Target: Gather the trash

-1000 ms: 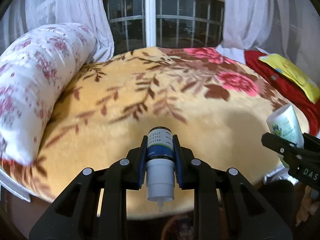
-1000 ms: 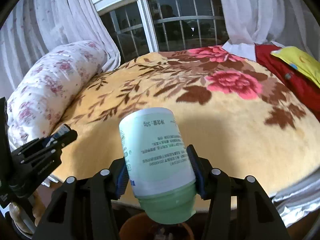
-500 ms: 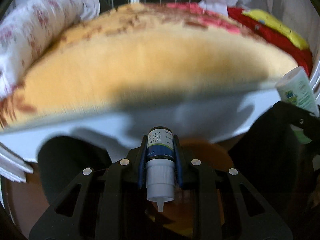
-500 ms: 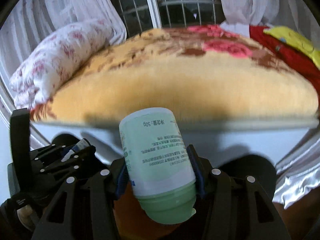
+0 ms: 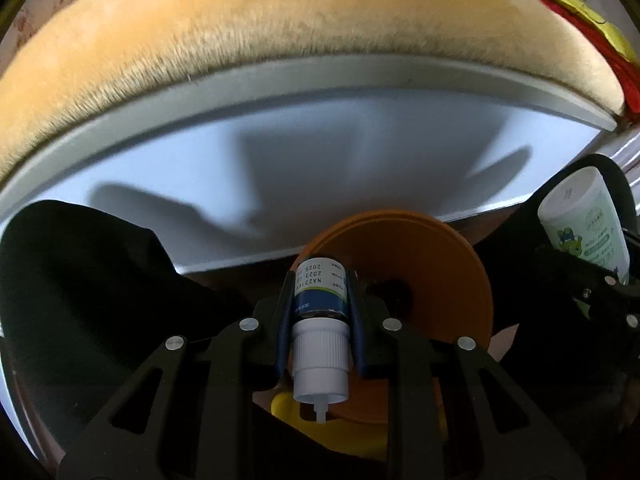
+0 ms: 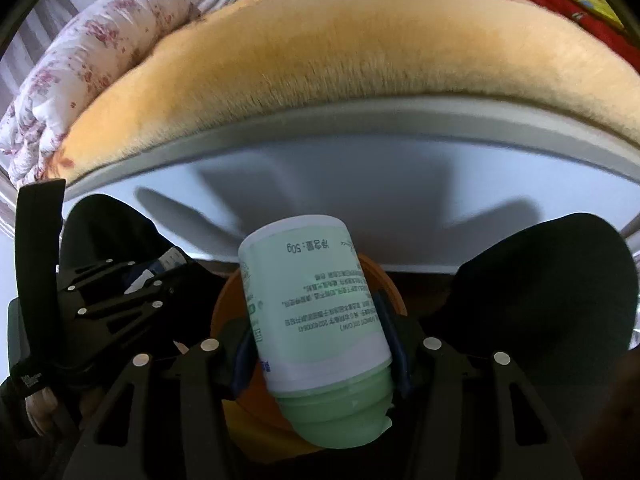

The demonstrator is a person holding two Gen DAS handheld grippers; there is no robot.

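Note:
My left gripper [image 5: 320,312] is shut on a small dark dropper bottle [image 5: 320,300] with a white cap, held over an orange round bin [image 5: 440,280] on the floor. My right gripper [image 6: 320,336] is shut on a pale green tube [image 6: 312,300] with a green cap, above the same orange bin [image 6: 228,304]. The green tube also shows at the right of the left wrist view [image 5: 584,224]. The left gripper with its bottle shows at the left of the right wrist view [image 6: 156,272].
A bed with a yellow fleece blanket [image 5: 280,28] and a white bed frame side [image 5: 320,152] stands just behind the bin. A floral quilt [image 6: 80,72] lies at the bed's left. Something yellow [image 5: 288,404] lies under the bin's near edge.
Both grippers have dropped from above the bed down to floor level beside it, each still holding its item. The orange bin has come into view under them.

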